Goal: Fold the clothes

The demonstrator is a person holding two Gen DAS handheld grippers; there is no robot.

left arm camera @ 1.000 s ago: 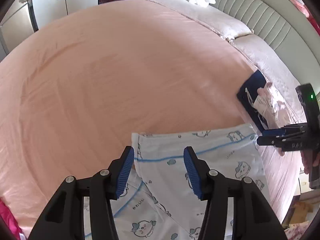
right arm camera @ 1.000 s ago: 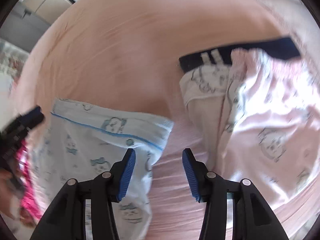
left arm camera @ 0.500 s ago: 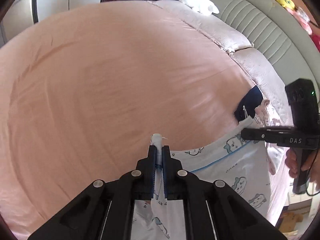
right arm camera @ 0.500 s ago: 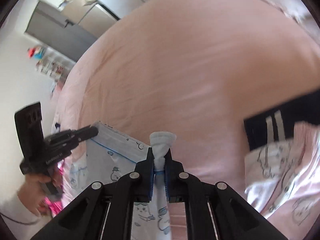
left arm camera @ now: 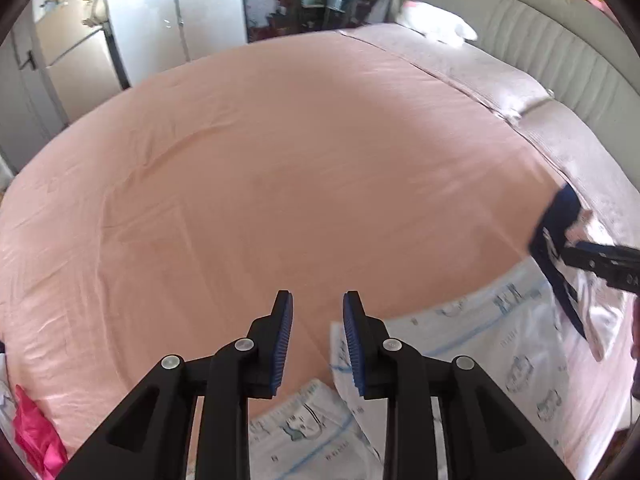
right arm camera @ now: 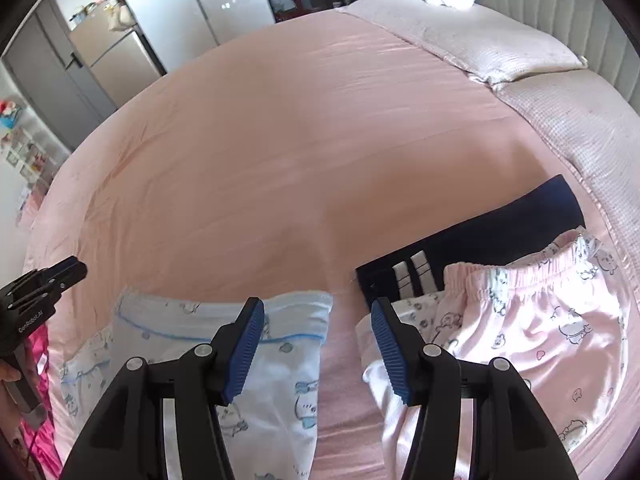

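Left gripper (left arm camera: pixel 316 336): jaws just opened to a narrow gap, nothing between the pads; bare pink bedsheet (left arm camera: pixel 280 168) behind them.
Right gripper (right arm camera: pixel 318 344): jaws just spread apart, gripping nothing.
Blue cartoon-print garment (right arm camera: pixel 280 360): folded flat on the sheet, lower centre of the right wrist view, under the left-hand finger.
Pink cartoon-print pants (right arm camera: pixel 540 320): lower right, overlapping a navy striped garment (right arm camera: pixel 480 240).
Pillow (right arm camera: pixel 480 40): upper right.

Peach-pink sheet (right arm camera: pixel 280 140) is seen. Light-blue garment (right arm camera: pixel 280 380), cartoon-printed and blue-piped, is shown. Navy cloth (right arm camera: pixel 500 240) is white-striped. Pink pyjamas (right arm camera: pixel 540 340) are cartoon-printed. Blue pads (right arm camera: pixel 244 354) are set in black.
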